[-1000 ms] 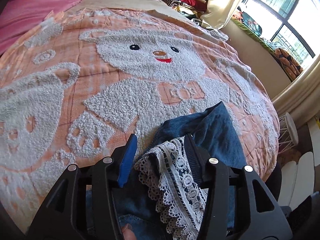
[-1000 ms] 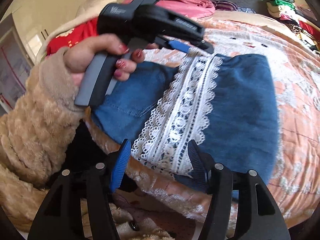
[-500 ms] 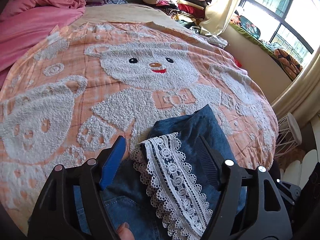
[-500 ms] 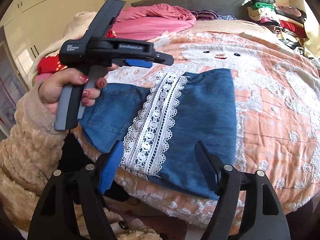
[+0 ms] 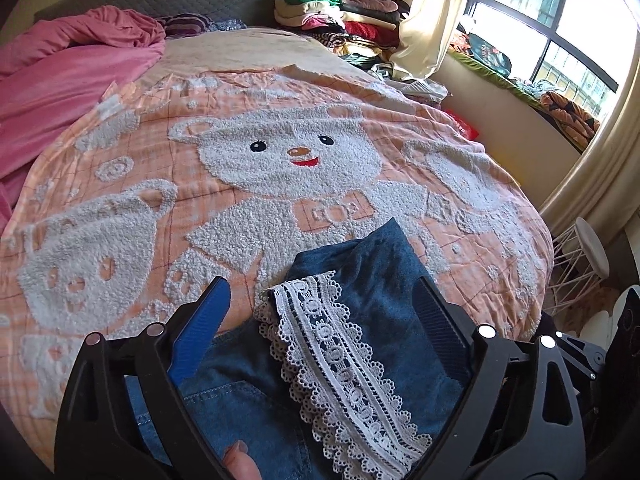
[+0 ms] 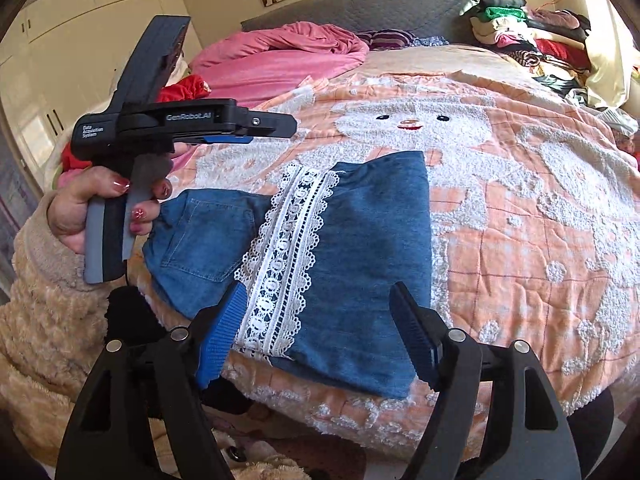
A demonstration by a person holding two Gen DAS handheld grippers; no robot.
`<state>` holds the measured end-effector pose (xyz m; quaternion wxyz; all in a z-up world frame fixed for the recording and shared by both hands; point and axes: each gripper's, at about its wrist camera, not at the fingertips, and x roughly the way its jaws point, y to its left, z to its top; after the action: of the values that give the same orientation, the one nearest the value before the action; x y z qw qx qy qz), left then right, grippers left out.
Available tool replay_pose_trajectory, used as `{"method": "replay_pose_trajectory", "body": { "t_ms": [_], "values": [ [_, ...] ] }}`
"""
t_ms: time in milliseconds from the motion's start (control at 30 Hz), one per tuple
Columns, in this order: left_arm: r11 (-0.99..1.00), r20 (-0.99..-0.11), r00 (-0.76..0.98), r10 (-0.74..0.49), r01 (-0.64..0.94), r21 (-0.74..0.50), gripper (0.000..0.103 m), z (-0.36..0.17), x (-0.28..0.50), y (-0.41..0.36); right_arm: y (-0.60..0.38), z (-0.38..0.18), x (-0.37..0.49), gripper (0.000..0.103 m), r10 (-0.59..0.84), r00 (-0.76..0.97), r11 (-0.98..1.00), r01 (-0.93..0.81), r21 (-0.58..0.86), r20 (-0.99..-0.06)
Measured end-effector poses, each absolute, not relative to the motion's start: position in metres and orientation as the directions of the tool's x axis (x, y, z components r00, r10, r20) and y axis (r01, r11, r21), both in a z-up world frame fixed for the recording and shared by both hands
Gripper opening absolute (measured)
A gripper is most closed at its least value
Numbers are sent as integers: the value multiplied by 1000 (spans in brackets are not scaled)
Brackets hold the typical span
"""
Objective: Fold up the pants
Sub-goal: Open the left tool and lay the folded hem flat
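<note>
The blue denim pants (image 6: 360, 248) lie folded near the front edge of the bed, with a white lace strip (image 6: 288, 248) running across the top layer and a back pocket (image 6: 208, 236) showing at the left. My left gripper (image 5: 324, 300) is open and empty, lifted above the pants (image 5: 384, 280) and the lace strip (image 5: 340, 356). It also shows in the right wrist view (image 6: 276, 128), held up at the left of the pants. My right gripper (image 6: 316, 300) is open and empty, raised over the near edge of the fold.
The bed is covered by an orange blanket with a white bear pattern (image 5: 288, 160). A pink duvet (image 5: 60, 76) lies at the far left. Stacked clothes (image 5: 332, 12) sit at the headboard corner. A window (image 5: 560, 32) and a white wire stool (image 5: 584, 256) are to the right.
Both grippers have opened wider, let go of the pants and lifted away. The folded pants now lie flat on the bed.
</note>
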<state>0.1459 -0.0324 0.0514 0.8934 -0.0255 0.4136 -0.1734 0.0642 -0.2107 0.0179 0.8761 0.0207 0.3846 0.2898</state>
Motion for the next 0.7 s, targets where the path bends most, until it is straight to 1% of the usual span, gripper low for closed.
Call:
{"method": "replay_pose_trajectory", "body": {
  "t_ms": [267, 700],
  "values": [
    [941, -719, 614, -324, 287, -179, 91, 60, 137, -34, -222, 21, 65, 73, 498, 565, 852, -459, 252, -658],
    [946, -705, 638, -310, 283, -160, 92, 65, 118, -37, -238, 23, 68, 73, 480, 583, 868, -423, 259, -655]
  ]
}}
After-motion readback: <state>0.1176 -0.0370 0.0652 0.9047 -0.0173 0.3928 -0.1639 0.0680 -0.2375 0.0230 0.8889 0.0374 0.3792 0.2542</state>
